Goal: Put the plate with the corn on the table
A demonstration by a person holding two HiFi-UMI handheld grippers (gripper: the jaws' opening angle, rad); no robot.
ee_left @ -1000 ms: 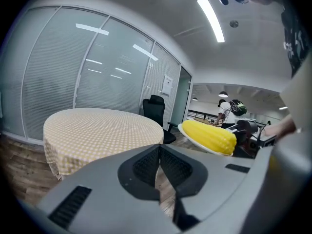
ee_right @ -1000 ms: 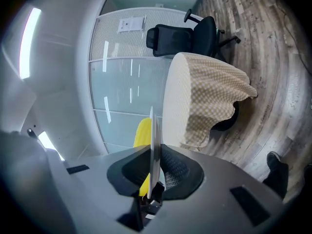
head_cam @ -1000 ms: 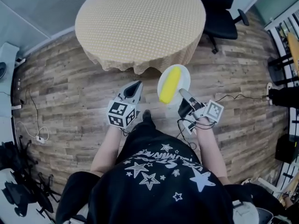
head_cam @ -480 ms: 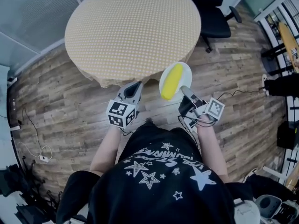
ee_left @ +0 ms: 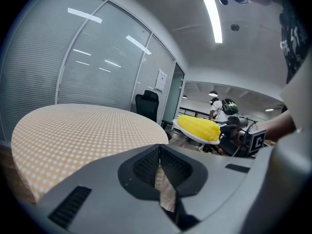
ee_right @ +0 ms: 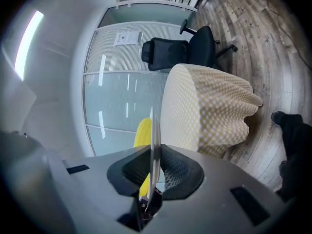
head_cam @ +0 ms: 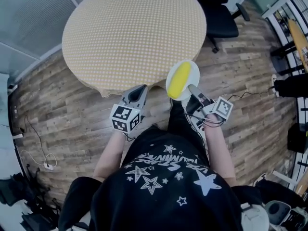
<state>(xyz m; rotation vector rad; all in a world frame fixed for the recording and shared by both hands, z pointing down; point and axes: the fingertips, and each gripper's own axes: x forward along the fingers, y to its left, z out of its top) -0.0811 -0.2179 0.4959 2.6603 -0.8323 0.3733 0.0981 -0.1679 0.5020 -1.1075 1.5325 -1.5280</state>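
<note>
A white plate (head_cam: 188, 71) carries a yellow ear of corn (head_cam: 178, 79). My right gripper (head_cam: 193, 90) is shut on the plate's near rim and holds it in the air just off the round table's (head_cam: 134, 28) near right edge. In the right gripper view the plate (ee_right: 153, 145) shows edge-on between the jaws, with the corn (ee_right: 142, 130) to its left. My left gripper (head_cam: 138, 91) is shut with nothing in it, at the table's near edge. The left gripper view shows the plate with corn (ee_left: 199, 128) off to the right.
The table wears a yellow checked cloth (ee_left: 73, 126) that hangs over its edge. A black office chair (head_cam: 219, 13) stands at the far right of the table. Wood floor (head_cam: 62, 105) lies all round. Cables (head_cam: 36, 148) trail at the left.
The plate with the corn has moved slightly up and toward the table's edge as the person steps closer. The left gripper stays about where it was.
</note>
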